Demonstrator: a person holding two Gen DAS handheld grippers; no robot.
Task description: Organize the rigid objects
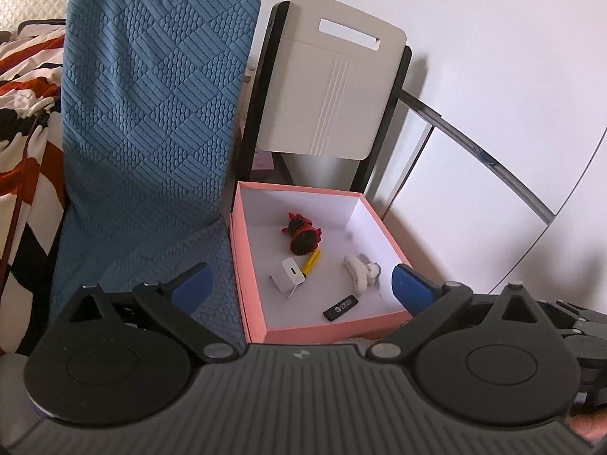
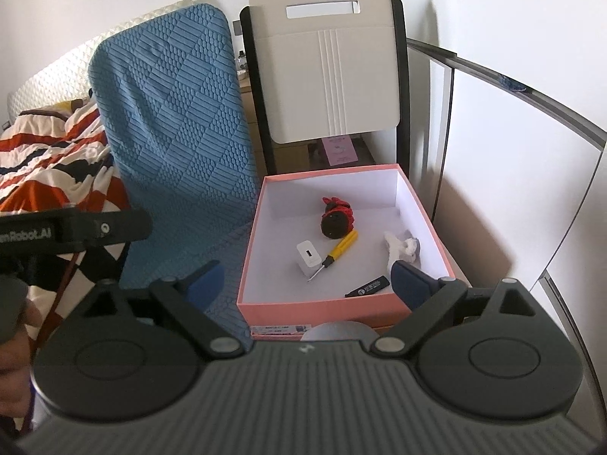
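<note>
A pink box (image 1: pixel 258 322) (image 2: pixel 265 309) with a white inside stands on a chair seat. In it lie a red and black round toy (image 1: pixel 301 233) (image 2: pixel 337 220), a white charger (image 1: pixel 291 273) (image 2: pixel 308 259), a yellow screwdriver (image 1: pixel 313 261) (image 2: pixel 341 246), a white clip (image 1: pixel 358 273) (image 2: pixel 398 247) and a black USB stick (image 1: pixel 341 308) (image 2: pixel 367 287). My left gripper (image 1: pixel 301 288) is open and empty, above the box's near edge. My right gripper (image 2: pixel 307 282) is open and empty, also above the near edge.
A blue textured chair cover (image 1: pixel 151 113) (image 2: pixel 178 121) stands left of the box. A white chair back (image 1: pixel 334 87) (image 2: pixel 326 64) rises behind it. A striped blanket (image 1: pixel 26 113) (image 2: pixel 49 151) lies far left. White cabinet doors (image 1: pixel 512 113) are at right. The left gripper's body (image 2: pixel 72 227) shows at left.
</note>
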